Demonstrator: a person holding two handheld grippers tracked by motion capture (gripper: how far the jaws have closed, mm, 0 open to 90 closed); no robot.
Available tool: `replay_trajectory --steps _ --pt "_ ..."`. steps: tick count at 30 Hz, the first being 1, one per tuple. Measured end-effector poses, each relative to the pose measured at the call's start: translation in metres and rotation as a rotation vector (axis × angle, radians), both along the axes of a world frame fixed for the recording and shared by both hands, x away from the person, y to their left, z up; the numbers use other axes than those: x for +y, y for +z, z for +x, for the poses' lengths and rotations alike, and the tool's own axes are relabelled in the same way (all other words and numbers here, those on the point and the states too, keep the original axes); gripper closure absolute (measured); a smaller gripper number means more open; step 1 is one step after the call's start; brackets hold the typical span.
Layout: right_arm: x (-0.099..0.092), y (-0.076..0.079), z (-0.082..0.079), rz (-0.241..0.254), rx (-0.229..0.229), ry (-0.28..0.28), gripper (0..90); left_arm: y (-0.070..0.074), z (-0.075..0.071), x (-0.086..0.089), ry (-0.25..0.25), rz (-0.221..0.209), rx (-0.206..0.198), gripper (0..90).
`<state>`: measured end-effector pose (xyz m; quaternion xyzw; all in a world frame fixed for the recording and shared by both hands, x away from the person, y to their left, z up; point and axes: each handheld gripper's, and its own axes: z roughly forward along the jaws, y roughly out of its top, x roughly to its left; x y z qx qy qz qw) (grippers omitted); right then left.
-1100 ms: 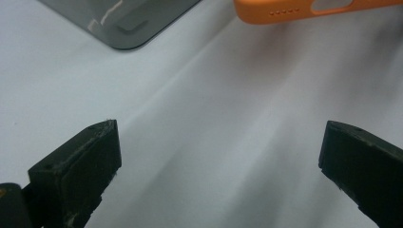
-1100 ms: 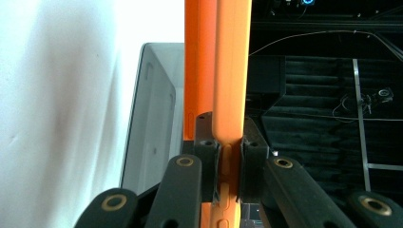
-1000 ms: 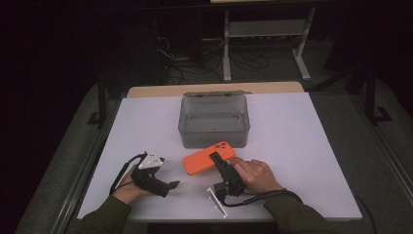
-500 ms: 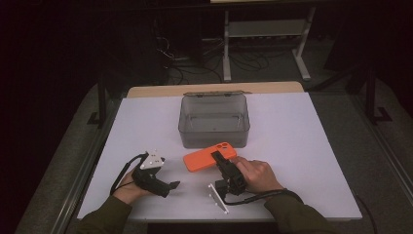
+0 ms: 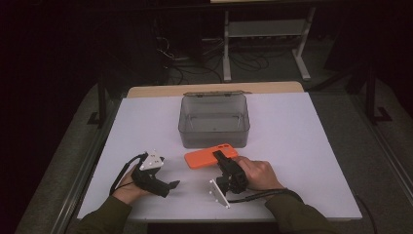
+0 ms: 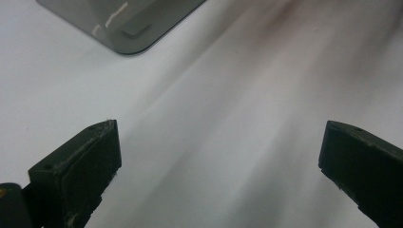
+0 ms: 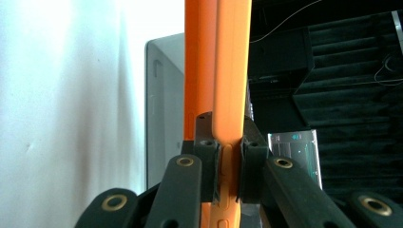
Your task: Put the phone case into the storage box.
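Note:
An orange phone case [image 5: 209, 157] lies flat on the white table [image 5: 292, 146], just in front of a grey translucent box [image 5: 214, 119]. My right gripper [image 5: 220, 157] is turned on its side and shut on the case's near right edge. Seen from the right gripper view, the black jaws pinch the thin orange case [image 7: 218, 71] edge-on, and my right gripper [image 7: 228, 164] has the box [image 7: 164, 109] behind it. Down at the table's front left, my left gripper [image 5: 173, 185] rests open with nothing in it. The left gripper view has my left gripper [image 6: 218, 161] over bare table.
The box [image 6: 128, 21] stands empty at mid-table with its lid hinged back. A metal shelf frame [image 5: 265, 34] and cables sit on the dark floor beyond the table's far edge. A wooden strip [image 5: 214, 89] runs along that far edge.

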<state>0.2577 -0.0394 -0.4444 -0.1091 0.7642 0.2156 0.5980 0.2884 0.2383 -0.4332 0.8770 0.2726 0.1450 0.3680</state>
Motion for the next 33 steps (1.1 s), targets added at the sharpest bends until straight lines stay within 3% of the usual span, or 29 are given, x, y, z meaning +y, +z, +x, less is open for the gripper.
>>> replay_trajectory --steps 17,33 --pt "-0.0008 0.0043 0.0026 0.05 0.076 -0.02 80.6 0.0001 0.0003 -0.0006 -0.004 -0.004 -0.001 0.0" --pt "-0.0035 0.0099 0.0063 0.124 0.184 -0.041 80.6 0.0 0.0006 -0.0007 -0.003 0.001 0.005 0.0"
